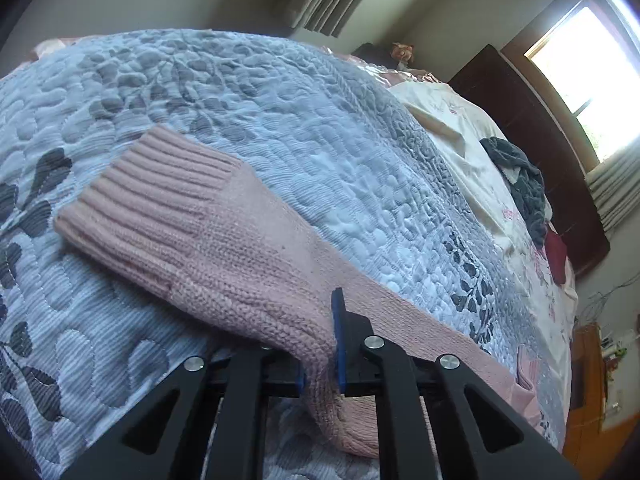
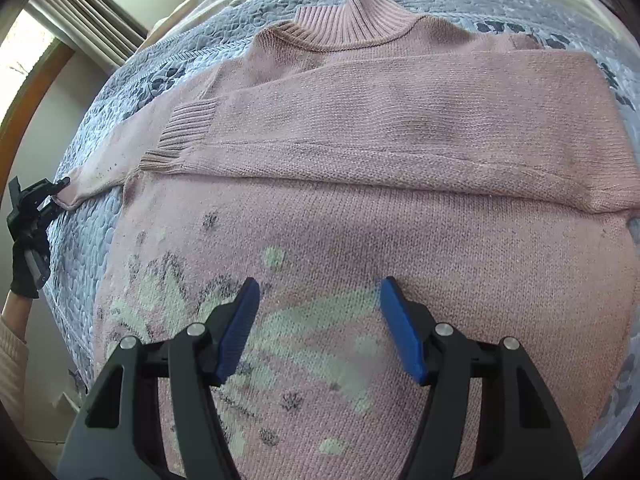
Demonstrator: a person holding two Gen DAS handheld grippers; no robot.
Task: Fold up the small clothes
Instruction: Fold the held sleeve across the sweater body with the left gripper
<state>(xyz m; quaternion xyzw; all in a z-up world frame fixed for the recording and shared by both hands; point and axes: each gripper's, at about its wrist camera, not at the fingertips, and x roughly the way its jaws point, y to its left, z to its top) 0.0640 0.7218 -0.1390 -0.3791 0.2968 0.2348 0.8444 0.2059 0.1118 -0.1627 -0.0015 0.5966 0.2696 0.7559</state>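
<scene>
Pink sweater (image 2: 360,208) lies flat on the bed quilt (image 1: 280,120). One sleeve (image 2: 400,132) already folded across the chest. Left hand-held gripper (image 1: 320,364) pinches the other sleeve (image 1: 224,248), not yet folded. Right hand-held gripper (image 2: 320,328) spread, empty, over the body.

A pink knit sweater (image 2: 400,140) with a white-and-grey pattern lies on a blue-grey leaf-print quilt (image 1: 280,120).

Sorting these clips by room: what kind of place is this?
Most likely a bedroom. A pink sweater lies spread on a bed under a quilted blue-grey bedspread, with a dark wooden headboard at one end and a curtained window beyond it.
</scene>
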